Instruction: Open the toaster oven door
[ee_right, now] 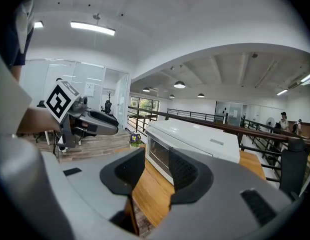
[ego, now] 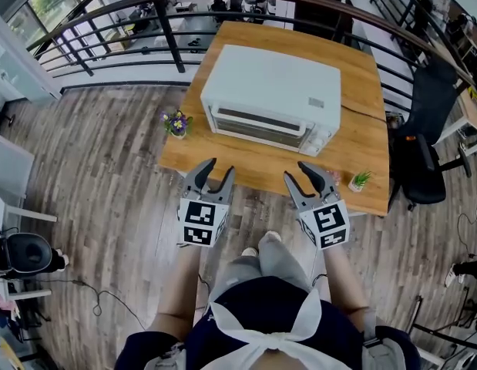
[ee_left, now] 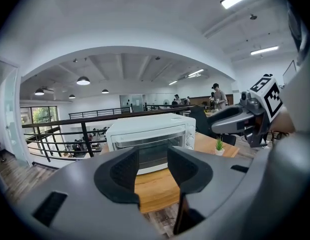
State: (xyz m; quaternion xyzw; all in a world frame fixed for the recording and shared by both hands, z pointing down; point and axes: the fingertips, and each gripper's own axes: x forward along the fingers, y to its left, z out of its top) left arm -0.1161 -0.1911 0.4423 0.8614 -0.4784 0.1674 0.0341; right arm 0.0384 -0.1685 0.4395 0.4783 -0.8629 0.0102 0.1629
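Head view: a rectangular wooden desk carries a white box-shaped toaster oven at its middle, with its glass door shut and facing the person. At the desk's near edge hover the left tongs and right tongs — both with jaws apart, nothing between them, clear of the oven. A small purple-flowered pot plant sits at the left edge — a tiny green potted plant near the right corner.
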